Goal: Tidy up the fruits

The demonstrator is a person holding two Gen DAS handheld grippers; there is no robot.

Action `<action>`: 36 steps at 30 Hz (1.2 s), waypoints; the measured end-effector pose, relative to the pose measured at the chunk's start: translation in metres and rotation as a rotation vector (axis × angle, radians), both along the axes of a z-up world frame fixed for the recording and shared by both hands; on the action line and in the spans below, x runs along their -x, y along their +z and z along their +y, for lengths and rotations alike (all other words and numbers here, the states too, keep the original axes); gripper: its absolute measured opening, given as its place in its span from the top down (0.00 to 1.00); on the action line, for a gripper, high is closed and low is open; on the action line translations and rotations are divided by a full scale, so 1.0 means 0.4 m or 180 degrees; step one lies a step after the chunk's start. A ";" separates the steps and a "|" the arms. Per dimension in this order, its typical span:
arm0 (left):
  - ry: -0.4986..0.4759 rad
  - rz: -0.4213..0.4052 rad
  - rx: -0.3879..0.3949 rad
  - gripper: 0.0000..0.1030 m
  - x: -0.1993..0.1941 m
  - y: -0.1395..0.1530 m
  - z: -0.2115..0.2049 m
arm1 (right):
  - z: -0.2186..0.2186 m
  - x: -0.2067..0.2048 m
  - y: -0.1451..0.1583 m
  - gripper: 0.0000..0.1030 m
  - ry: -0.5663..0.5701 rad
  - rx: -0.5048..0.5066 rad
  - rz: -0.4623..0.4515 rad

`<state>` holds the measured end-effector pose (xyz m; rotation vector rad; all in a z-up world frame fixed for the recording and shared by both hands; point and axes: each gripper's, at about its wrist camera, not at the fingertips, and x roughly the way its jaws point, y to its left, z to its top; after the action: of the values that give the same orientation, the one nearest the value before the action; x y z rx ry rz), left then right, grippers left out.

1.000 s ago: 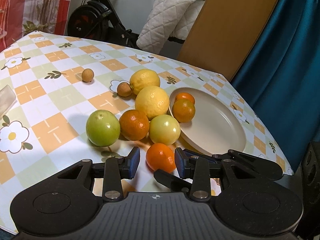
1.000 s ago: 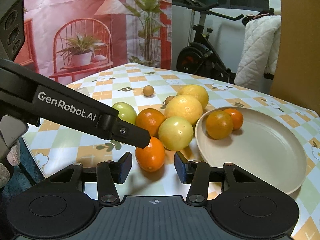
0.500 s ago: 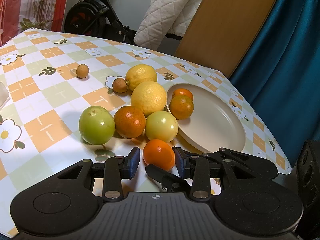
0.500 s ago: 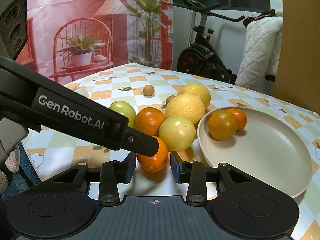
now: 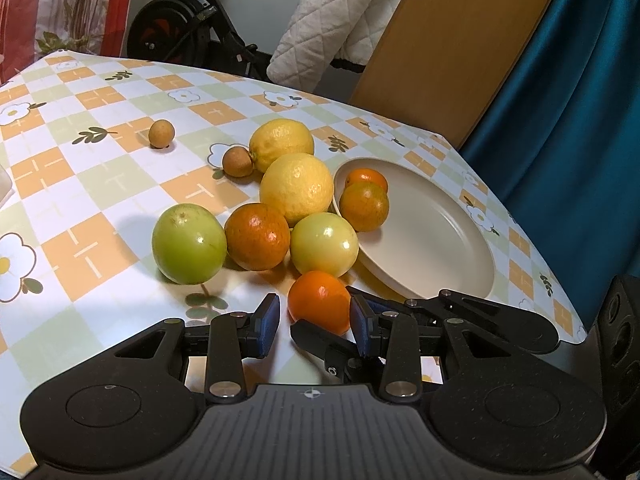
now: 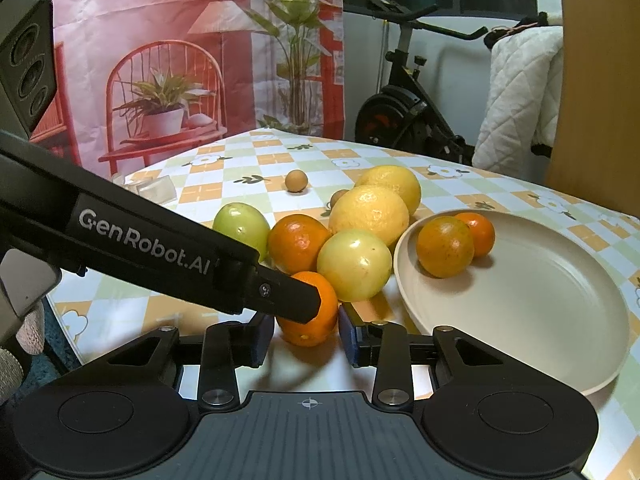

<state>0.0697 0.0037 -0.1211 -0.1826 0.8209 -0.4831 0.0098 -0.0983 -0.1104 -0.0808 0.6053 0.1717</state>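
Two handheld grippers meet over a checked, flower-print tablecloth (image 5: 100, 184) scattered with fruit.

From the left: a green apple (image 5: 188, 244) touches a dark orange (image 5: 257, 237). Farther back a small brown fruit (image 5: 161, 133) lies alone, and a second small brown fruit (image 5: 237, 162) sits against a back lemon (image 5: 281, 144). A front lemon (image 5: 297, 189) rests behind a yellow-green apple (image 5: 324, 244). Nearest the cameras sits a bright orange (image 5: 318, 300), just in front of that apple and on the cloth. At right, a cream plate (image 5: 432, 240) holds two small oranges (image 5: 364, 206), side by side at its near-left edge.

The left gripper (image 5: 314, 320) has its jaws apart around the bright orange. Its left pad stands clear of the fruit; whether its other finger touches cannot be told. The right gripper (image 6: 305, 338) has its pads drawn in against both sides of the same orange, so it appears clamped on it (the left gripper's finger crosses in front, hiding part of the contact).

The step in hand looks like the pick-up of this orange. The next move probably calls for lifting it clear of the left gripper and the apple, then carrying it right to the plate's open middle.
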 end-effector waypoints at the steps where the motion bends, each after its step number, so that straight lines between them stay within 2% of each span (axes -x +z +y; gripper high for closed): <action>1: 0.0000 0.0002 0.0005 0.61 0.000 -0.001 0.000 | 0.000 0.000 0.000 0.69 -0.0002 0.0000 -0.0001; 12: 0.0057 0.0137 0.0189 0.61 -0.015 -0.015 0.006 | -0.001 0.001 -0.004 0.69 0.0006 -0.0024 -0.0005; 25: -0.0009 0.0092 0.0121 0.62 -0.007 -0.015 -0.001 | -0.006 -0.001 -0.003 0.69 0.0005 -0.0066 0.0029; 36: -0.0089 -0.0027 0.0062 0.62 0.013 0.018 -0.028 | -0.022 0.019 0.021 0.69 -0.0059 -0.0111 -0.0053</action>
<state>0.0644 -0.0074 -0.1138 -0.1874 0.8115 -0.5180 0.0022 -0.1071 -0.1021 -0.0430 0.5860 0.1634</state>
